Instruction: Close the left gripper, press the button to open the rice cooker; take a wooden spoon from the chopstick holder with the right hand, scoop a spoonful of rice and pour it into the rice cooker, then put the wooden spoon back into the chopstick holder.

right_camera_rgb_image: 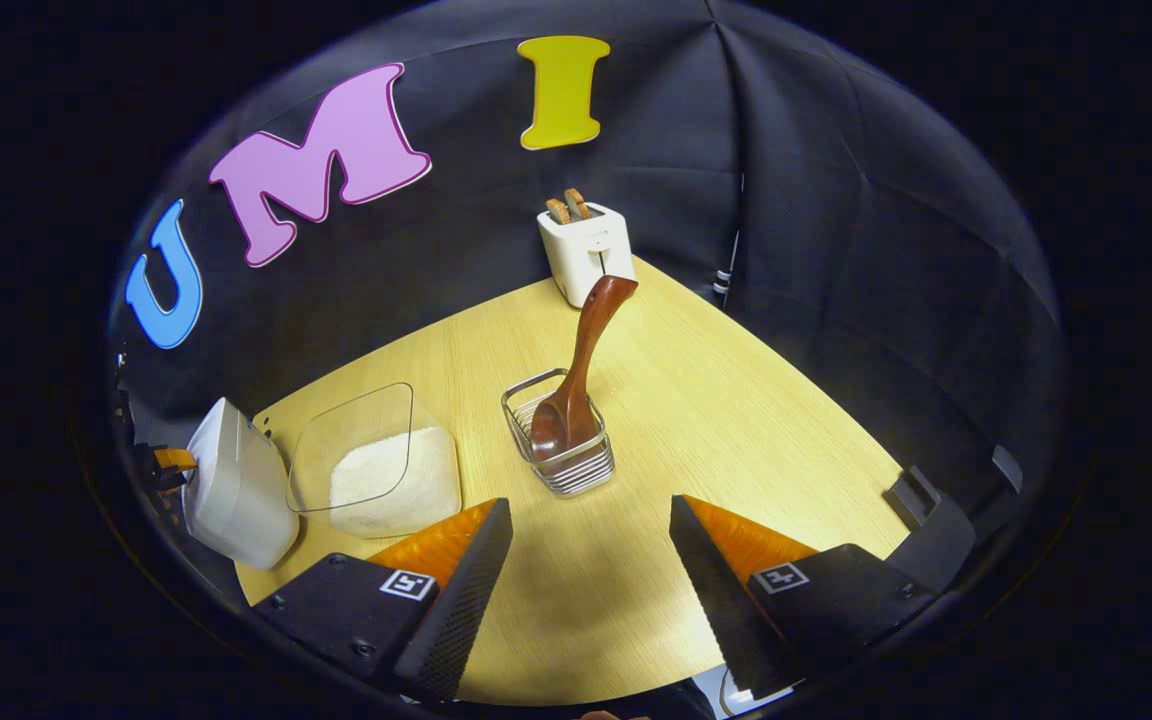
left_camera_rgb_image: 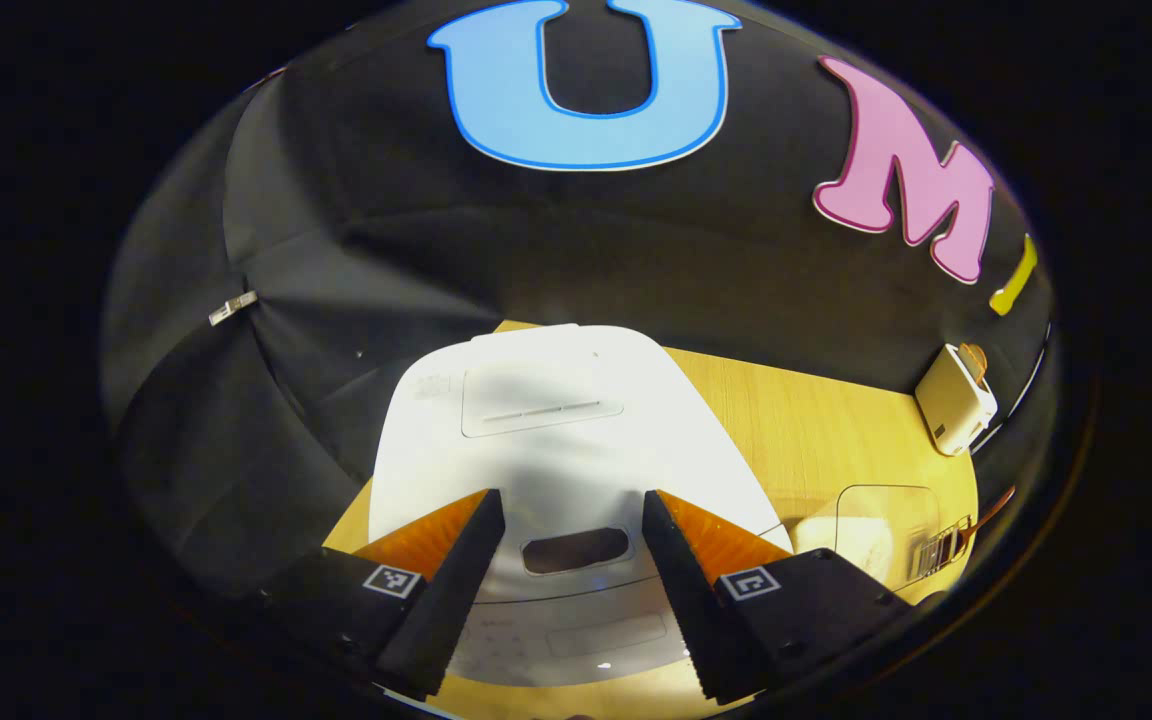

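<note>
1. In the left gripper view my left tool [left_camera_rgb_image: 572,520] hangs spread over the white rice cooker [left_camera_rgb_image: 556,440], its fingers apart with the dark oval button [left_camera_rgb_image: 576,550] of the closed lid between them, not touched.
2. That view gives the lid close up: smooth, glossy, rounded at the corners, with a shallow rectangular panel toward its back.
3. Farther right there I see the clear container [left_camera_rgb_image: 886,525], the wire chopstick holder [left_camera_rgb_image: 941,550] at the edge, and the toaster [left_camera_rgb_image: 956,400] by the wall.
4. In the right gripper view the rice cooker [right_camera_rgb_image: 236,490] is only a white side at far left, my other tool tucked beside it.
5. Next comes the clear square rice container [right_camera_rgb_image: 386,470], white rice heaped in it.
6. The wooden spoon [right_camera_rgb_image: 581,370] stands bowl-down in the wire chopstick holder [right_camera_rgb_image: 561,435], its glossy brown handle leaning up toward the toaster [right_camera_rgb_image: 586,250], where two slices show.
7. My right tool [right_camera_rgb_image: 591,525] is spread wide and grips nothing, short of the holder.
8. The table [right_camera_rgb_image: 736,420] is pale wood grain; black cloth walls close the booth.
</note>
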Available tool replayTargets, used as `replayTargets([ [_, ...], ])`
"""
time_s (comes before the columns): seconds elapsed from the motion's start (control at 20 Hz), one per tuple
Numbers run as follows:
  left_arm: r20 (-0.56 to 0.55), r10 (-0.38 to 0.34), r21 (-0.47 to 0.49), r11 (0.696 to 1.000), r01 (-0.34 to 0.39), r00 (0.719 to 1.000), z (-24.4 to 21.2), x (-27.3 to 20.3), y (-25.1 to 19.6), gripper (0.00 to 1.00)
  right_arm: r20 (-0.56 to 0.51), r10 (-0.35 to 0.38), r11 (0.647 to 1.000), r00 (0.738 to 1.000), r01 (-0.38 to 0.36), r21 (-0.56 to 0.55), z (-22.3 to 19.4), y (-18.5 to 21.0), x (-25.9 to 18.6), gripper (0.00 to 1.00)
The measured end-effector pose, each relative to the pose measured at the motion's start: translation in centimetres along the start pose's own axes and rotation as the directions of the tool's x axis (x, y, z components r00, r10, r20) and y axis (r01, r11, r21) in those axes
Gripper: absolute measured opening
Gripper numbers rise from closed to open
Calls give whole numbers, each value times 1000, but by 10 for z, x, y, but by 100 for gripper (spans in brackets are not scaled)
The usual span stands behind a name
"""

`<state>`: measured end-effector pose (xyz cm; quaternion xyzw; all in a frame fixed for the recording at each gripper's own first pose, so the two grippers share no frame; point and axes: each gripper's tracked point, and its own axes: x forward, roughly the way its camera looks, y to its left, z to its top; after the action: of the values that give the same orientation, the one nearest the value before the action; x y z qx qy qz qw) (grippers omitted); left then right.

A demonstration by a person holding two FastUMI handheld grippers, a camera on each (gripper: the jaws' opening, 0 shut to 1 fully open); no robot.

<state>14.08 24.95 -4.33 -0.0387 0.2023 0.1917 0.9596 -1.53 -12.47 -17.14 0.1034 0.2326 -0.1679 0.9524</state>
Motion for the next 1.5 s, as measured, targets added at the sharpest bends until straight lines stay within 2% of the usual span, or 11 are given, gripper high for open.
replayTargets([
  [0.35, 65, -24, 49, 999, 21, 998, 1, -2, -2, 93, 5, 31, 999, 1000, -31, -26, -2, 16, 1, 99],
  [0.5, 173, -1, 45, 999, -7, 985, 20, -19, 2, 97, 32, 48, 998, 998, -47, -49, 6, 24, 1, 99],
  [0.65, 314, -12, 80, 997, -14, 949, 47, -51, -1, 97, 77, 67, 996, 995, -62, -62, 19, 35, -1, 99],
  [0.9, 499, -57, 97, 995, 10, 865, 67, -117, -29, 96, 173, 98, 992, 980, -83, -90, 46, 51, -6, 99],
  [1.0, 541, -89, 115, 993, 31, 837, 66, -142, -44, 96, 218, 115, 990, 969, -93, -110, 58, 60, -11, 99],
  [1.15, 557, -126, 103, 991, 82, 821, 53, -174, -67, 96, 305, 167, 982, 938, -130, -140, 85, 81, -27, 99],
  [1.35, 529, -211, 102, 977, 186, 822, 21, -200, -101, 96, 375, 246, 960, 894, -170, -224, 107, 111, -55, 98],
  [1.5, 478, -274, 99, 961, 258, 834, -4, -210, -128, 96, 373, 296, 940, 879, -200, -276, 104, 125, -68, 98],
])
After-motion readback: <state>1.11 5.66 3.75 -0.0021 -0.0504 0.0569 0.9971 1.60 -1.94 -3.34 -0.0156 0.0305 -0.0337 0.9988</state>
